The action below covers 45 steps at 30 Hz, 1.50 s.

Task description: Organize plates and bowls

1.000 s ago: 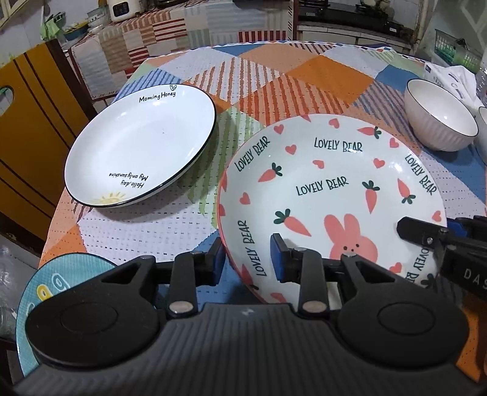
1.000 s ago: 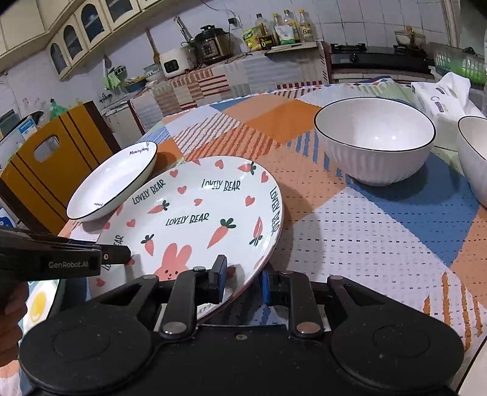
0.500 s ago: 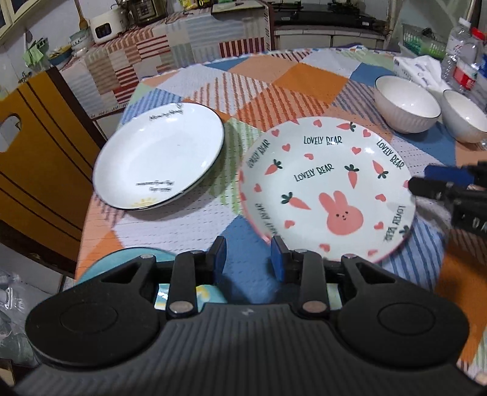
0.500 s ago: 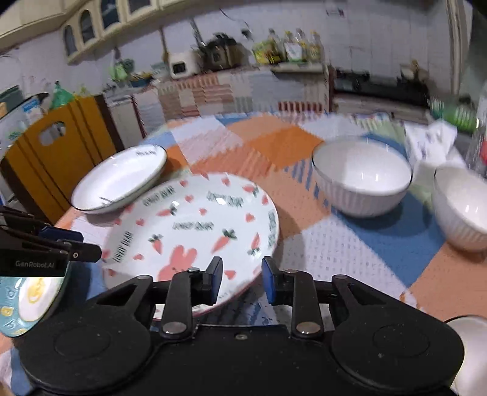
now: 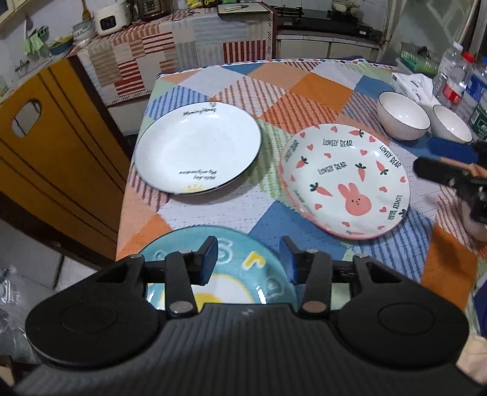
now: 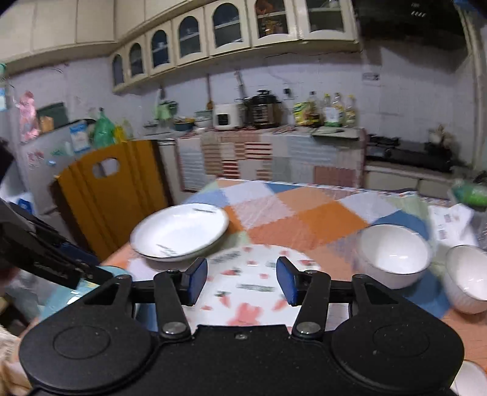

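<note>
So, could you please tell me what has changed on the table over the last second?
Both hand-held grippers let go of the rabbit plate and pulled back and up; the left and right jaws have just been opening, with nothing between them. The rabbit plate now rests on the tablecloth. The white plate and bowls stayed put.

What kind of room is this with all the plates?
Most likely a home kitchen. A rice cooker and a pressure cooker stand on a counter under wall cabinets, a gas stove stands to the right, and the bunny plate lies on a cloth-covered table.
</note>
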Each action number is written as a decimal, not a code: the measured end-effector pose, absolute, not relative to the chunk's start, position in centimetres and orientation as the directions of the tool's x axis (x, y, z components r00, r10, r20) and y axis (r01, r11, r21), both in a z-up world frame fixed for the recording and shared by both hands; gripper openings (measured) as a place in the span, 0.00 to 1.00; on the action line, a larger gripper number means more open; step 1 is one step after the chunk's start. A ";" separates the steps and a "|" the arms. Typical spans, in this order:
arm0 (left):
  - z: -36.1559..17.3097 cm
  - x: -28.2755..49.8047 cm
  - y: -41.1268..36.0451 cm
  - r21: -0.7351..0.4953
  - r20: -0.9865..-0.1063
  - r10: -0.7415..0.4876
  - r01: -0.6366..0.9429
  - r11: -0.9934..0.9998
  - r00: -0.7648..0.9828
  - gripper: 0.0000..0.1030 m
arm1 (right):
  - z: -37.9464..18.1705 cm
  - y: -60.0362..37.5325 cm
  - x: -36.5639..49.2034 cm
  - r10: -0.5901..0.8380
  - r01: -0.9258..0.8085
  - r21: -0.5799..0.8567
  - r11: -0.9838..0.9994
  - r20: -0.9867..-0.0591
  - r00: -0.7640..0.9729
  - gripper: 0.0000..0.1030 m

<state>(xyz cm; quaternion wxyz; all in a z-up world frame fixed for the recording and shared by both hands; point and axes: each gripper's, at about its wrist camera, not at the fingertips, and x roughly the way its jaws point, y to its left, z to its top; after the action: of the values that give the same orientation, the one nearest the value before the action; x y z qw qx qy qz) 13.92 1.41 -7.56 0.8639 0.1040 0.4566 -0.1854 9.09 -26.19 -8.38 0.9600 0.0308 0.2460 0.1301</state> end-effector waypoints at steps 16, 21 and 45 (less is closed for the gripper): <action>-11.2 13.0 11.6 0.012 -0.877 -0.123 0.278 0.960 0.465 0.47 | -12.2 -16.7 12.7 0.500 -0.398 0.319 0.860 -0.678 0.538 0.71; -13.5 13.4 13.5 0.007 -0.897 -0.095 0.229 0.973 0.431 0.44 | -15.4 -15.5 13.2 0.546 -0.365 0.412 0.835 -0.705 0.452 0.65; -16.4 12.6 15.6 -0.085 -0.883 -0.142 0.145 0.986 0.448 0.25 | -19.7 -14.6 13.1 0.598 -0.350 0.485 0.801 -0.650 0.468 0.20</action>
<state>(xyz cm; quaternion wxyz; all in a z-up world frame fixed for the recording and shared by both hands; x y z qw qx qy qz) 12.64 15.61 -16.43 0.8509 0.0015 0.5185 -0.0841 13.11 -14.58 -19.74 0.8446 0.1435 0.4326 0.2807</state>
